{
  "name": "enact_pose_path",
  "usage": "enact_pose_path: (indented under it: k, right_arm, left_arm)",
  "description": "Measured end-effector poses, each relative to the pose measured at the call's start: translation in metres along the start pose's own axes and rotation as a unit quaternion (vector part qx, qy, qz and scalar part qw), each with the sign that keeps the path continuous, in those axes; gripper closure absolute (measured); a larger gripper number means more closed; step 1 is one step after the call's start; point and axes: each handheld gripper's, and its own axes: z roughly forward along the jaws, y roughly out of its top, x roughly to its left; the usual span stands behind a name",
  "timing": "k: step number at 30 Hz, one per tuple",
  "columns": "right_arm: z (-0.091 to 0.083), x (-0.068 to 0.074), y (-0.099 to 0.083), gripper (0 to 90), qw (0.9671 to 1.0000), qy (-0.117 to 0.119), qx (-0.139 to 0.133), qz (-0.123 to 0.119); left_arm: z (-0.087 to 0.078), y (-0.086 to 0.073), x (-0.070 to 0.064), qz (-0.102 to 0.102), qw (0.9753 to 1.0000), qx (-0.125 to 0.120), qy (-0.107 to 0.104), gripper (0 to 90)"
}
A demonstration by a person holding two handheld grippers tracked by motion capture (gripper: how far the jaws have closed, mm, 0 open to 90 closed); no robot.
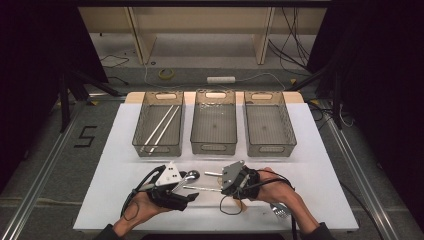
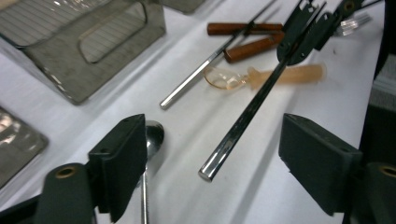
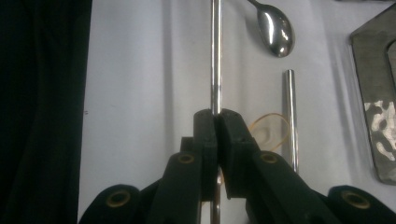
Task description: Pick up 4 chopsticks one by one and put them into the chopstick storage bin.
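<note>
Here the right gripper (image 3: 216, 122) clamps a steel rod (image 3: 215, 56) whose free end lies between the left gripper's (image 2: 212, 175) spread fingers (image 2: 122, 161).

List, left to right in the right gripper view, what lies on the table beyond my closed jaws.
Held chopstick → spoon bowl → loose chopstick → bin corner.

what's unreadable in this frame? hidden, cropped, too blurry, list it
- Metal chopstick held in the right gripper: right gripper view, its near end is hidden behind the shut jaws and its far end is cut off by the top edge.
- Metal spoon: left gripper view, the left gripper's jaw covers part of the bowl.
- Fork: high view, mostly hidden by the right forearm.
- Two wooden handles: left gripper view, blurred, tool type unclear.
</note>
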Motion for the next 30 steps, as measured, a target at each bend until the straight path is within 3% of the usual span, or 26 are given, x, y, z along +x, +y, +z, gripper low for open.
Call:
enact_pose_path:
  k: [6,12,30]
  right_arm:
    - [0.001,0.002,0.002,86.3,0.9999,0.007,0.003,-0.011]
    - [0.002,0.004,0.003,86.3,0.9997,0.015,0.006,-0.018]
    - [0.004,0.010,0.010,86.3,0.9988,0.030,0.007,-0.038]
  left_arm:
    - [0.003,0.000,-0.007,0.035,0.9992,0.016,-0.007,35.9]
    - [0.006,0.000,-0.012,0.055,0.9979,0.031,-0.011,41.9]
    - [0.006,-0.001,-0.018,0.092,0.9933,0.050,-0.049,67.0]
